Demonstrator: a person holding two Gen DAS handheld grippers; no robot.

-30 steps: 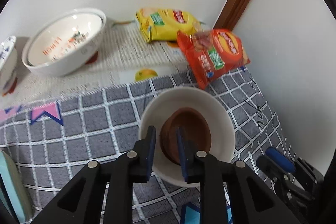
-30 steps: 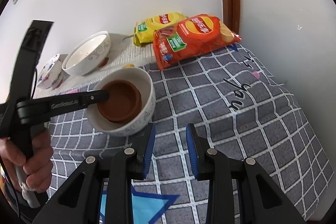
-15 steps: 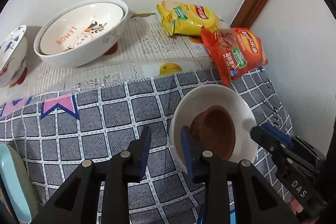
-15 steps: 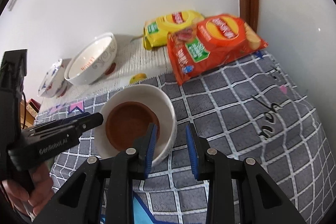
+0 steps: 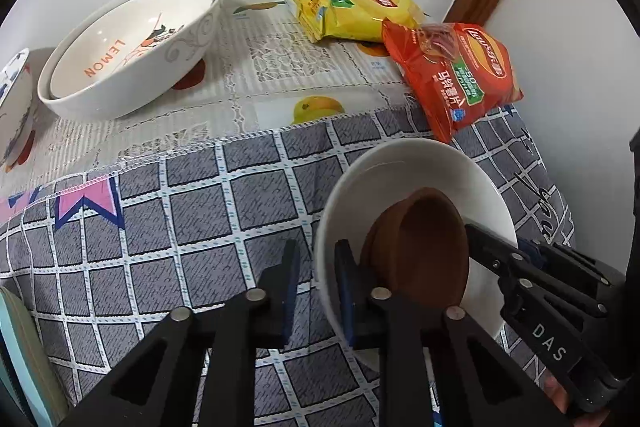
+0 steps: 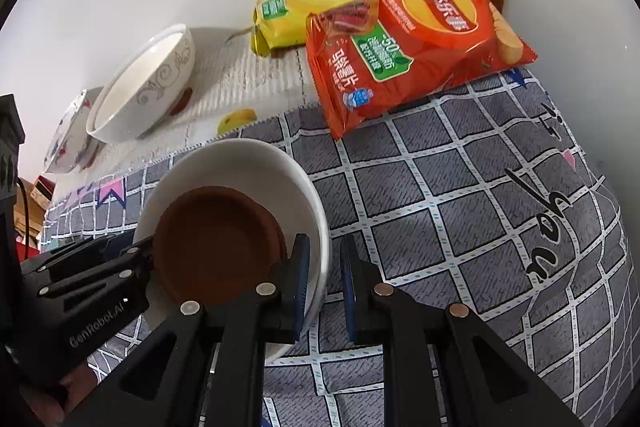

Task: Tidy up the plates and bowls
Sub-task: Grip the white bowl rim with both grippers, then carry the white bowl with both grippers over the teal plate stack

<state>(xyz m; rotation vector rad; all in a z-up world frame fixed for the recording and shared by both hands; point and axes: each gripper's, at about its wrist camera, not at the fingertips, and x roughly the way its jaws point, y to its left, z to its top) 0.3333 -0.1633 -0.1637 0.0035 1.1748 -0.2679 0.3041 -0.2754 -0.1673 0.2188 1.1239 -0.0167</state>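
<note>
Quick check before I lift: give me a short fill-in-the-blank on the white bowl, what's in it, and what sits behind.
1. Inside the white bowl sits a ____ dish.
2. The bowl stands on the ____ checked cloth.
3. The bag lying nearest the bowl is ____.
4. The big bowl at the back reads ____.

Missing: brown; grey; red; LEMON

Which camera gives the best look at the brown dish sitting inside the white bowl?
The right wrist view: the brown dish faces the camera, nearly its whole inside showing in the white bowl. The left wrist view shows it steeply foreshortened, partly behind gripper parts.
</note>
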